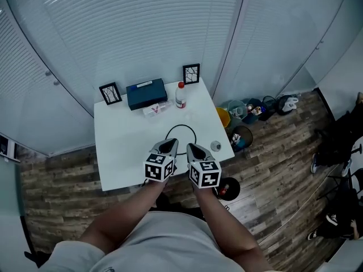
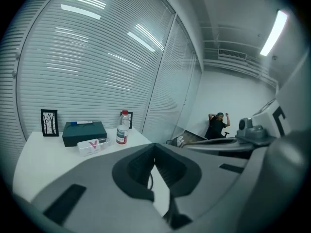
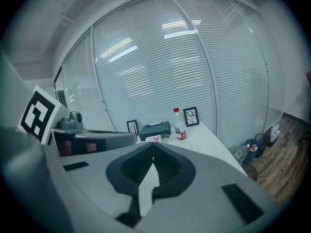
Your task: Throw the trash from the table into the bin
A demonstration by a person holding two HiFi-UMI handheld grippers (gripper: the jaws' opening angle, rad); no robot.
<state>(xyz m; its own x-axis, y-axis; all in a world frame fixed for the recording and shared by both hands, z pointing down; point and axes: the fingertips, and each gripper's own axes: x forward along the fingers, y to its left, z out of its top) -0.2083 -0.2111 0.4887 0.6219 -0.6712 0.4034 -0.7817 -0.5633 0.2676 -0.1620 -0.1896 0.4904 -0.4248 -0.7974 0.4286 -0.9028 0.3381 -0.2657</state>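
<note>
Worktop (image 1: 125, 146): white, smooth, matt. Floor (image 1: 283, 169): wood planks, grained, mixed browns. Bottle (image 1: 181, 95): clear glossy plastic, red cap. Box (image 1: 146, 93): dark, matt.

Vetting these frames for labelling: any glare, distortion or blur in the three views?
Head view: evenly lit and sharp, wide-angle bends the blinds. Left gripper view: heavy fisheye with black corners, lamp streaks reflected on the blinds, ceiling light blown out, left gripper soft up close. Right gripper view: same fisheye and reflections, bottle reads sharp.
</note>
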